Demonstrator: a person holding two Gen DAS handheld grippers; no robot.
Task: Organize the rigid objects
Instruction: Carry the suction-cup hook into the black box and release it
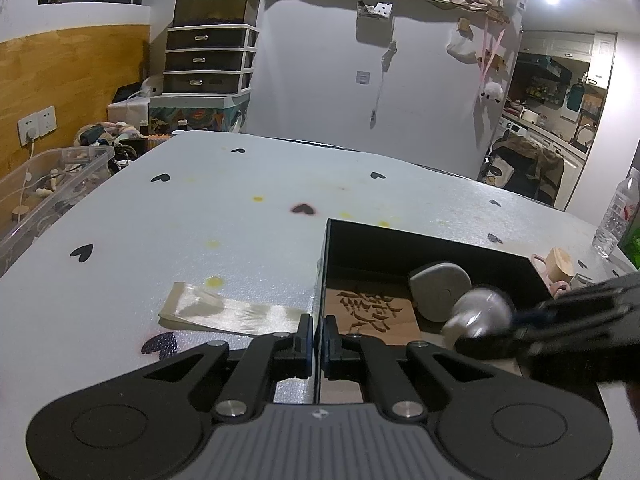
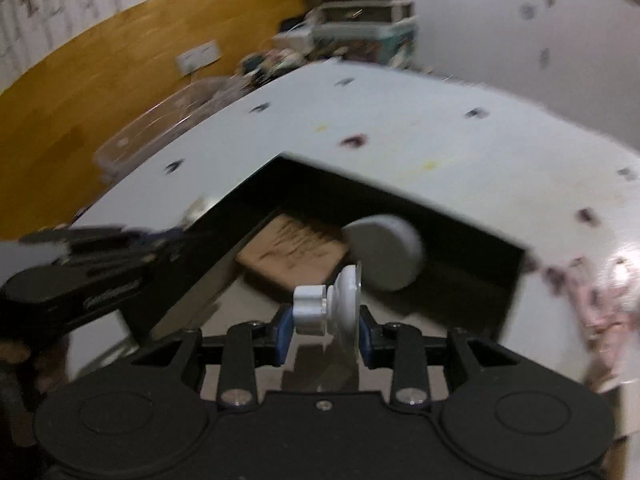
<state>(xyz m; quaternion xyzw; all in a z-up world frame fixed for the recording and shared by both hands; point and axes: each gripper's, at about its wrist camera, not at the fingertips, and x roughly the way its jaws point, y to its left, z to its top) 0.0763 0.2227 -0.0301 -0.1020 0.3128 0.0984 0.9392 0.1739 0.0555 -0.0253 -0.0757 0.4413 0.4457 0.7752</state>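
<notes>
A black open box (image 1: 424,246) sits on the white table, also in the right wrist view (image 2: 404,196). Inside lie a wooden carved tile (image 1: 370,312) (image 2: 294,250) and a grey heart-shaped object (image 1: 440,290) (image 2: 386,252). My left gripper (image 1: 319,336) is shut on the box's left wall. My right gripper (image 2: 322,330) is shut on a white suction-cup hook (image 2: 326,306) and holds it over the box's near part; it shows blurred in the left wrist view (image 1: 480,312).
A clear flat plastic wrapper (image 1: 228,310) lies left of the box. A wooden cup (image 1: 560,262) and pink items (image 2: 600,300) lie right of the box. A water bottle (image 1: 616,216) stands far right. A clear storage bin (image 1: 44,188) is beyond the table's left edge.
</notes>
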